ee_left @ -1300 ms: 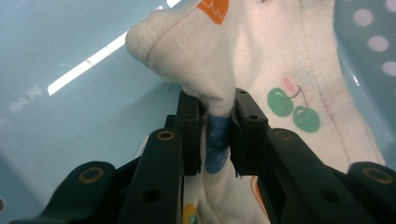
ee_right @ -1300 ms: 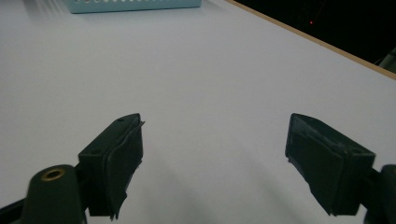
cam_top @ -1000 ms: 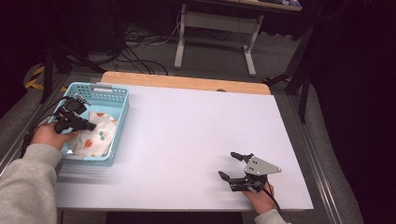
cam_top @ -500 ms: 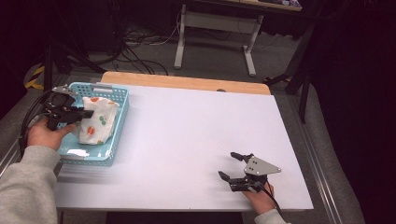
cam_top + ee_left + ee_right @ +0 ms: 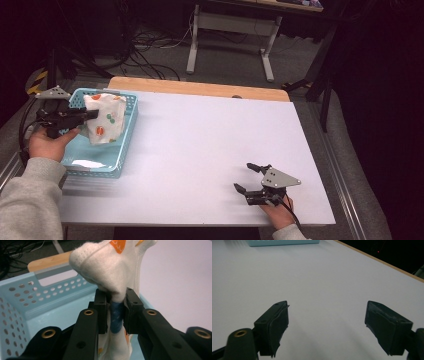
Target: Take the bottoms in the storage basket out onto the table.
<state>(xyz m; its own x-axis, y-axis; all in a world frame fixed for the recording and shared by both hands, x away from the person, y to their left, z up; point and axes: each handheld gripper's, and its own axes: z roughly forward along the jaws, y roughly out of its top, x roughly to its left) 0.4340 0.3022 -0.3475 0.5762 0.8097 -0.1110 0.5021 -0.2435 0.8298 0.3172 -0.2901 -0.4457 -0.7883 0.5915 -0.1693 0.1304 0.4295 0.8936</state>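
The white cloth (image 5: 105,117) with orange and green spots hangs in the air above the far end of the light blue perforated basket (image 5: 107,160), bunched where I grip it and drooping down toward the basket's inside. In my left gripper view the cloth (image 5: 110,270) balloons up over the jaws, and a blue patch of it is squeezed right between the two pads while the rest trails down below them. My left tool (image 5: 89,115) is clamped on that cloth, jaws drawn close with only the fabric between them, and my left hand (image 5: 47,142) holds it just outside the basket's left wall, grey sleeve (image 5: 25,200) coming in from the bottom corner. The basket (image 5: 30,307) sits at the left edge of the white desk (image 5: 200,145), near its far left corner, and a pale glossy patch shows on its floor; I cannot tell what that is. A strip of bare wood (image 5: 200,89) runs along the desk's far edge. Well apart from all this, at the near right of the desk, my right tool (image 5: 248,177) rests low over the white surface with its jaws spread wide and nothing between them; my right gripper view shows the two black jaws apart over bare desk (image 5: 324,282), with the basket's edge (image 5: 284,242) far off at the top.
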